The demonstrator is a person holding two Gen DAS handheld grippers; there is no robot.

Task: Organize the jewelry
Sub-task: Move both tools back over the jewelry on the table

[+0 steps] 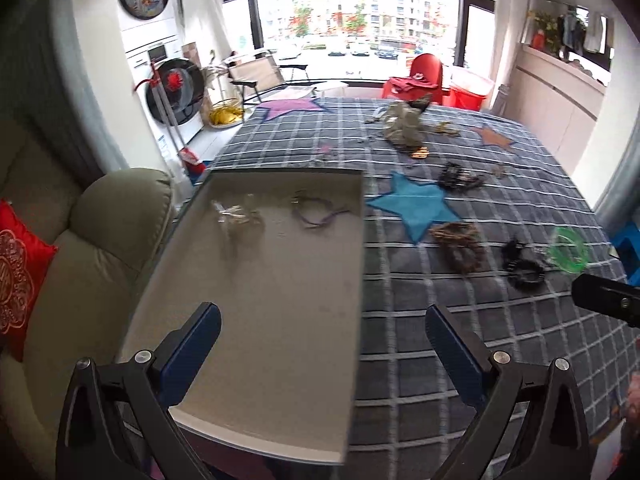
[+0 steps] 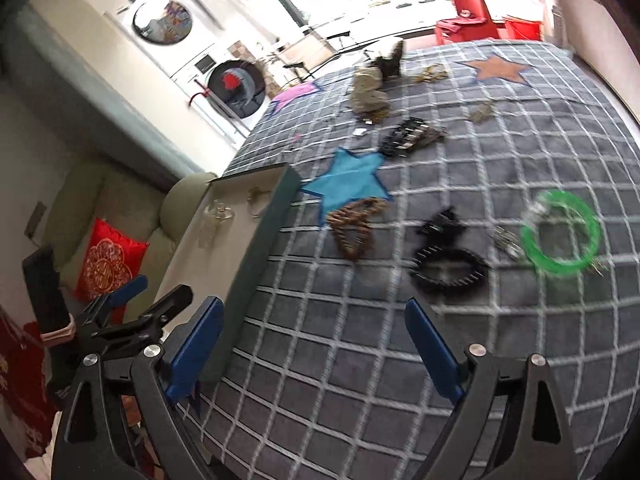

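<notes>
left gripper (image 1: 322, 330): my left one, fingers (image 1: 196, 338) spread wide with nothing between them, pitched down over the near end of the tray.
right gripper (image 2: 314, 328): same deal, fingers (image 2: 430, 346) wide apart and empty, angled down at the bed. From the left camera just its dark tip pokes in past the right finger.
tray (image 1: 280, 280): shallow grey box on the bed (image 1: 460, 320), long axis running straight away from my left fingers. Its right wall sits between the two fingers in the left view; from the right camera it's off beyond the left finger.
in the tray: a clear, sparkly piece (image 1: 236, 216) and a purple cord necklace (image 1: 320, 212), both up at the far end, ahead of the left finger. Too blurry to say more.
brown beaded strand (image 2: 356, 228): folded into a loop on the bedspread, ahead between the right fingers, long axis pointing away and a bit right, touching the blue star patch (image 2: 348, 184).
black spiky bracelet (image 2: 452, 268): just ahead of my right finger, lying flat, long axis roughly crosswise.
green bangle (image 2: 560, 234): flat, out past the right finger, with a small silvery piece (image 2: 506, 240) just beside it.
farther out: a dark clip-like piece (image 2: 404, 138) beyond the star, and a beige lump (image 2: 368, 92) near the far edge. Can't tell what that is.
</notes>
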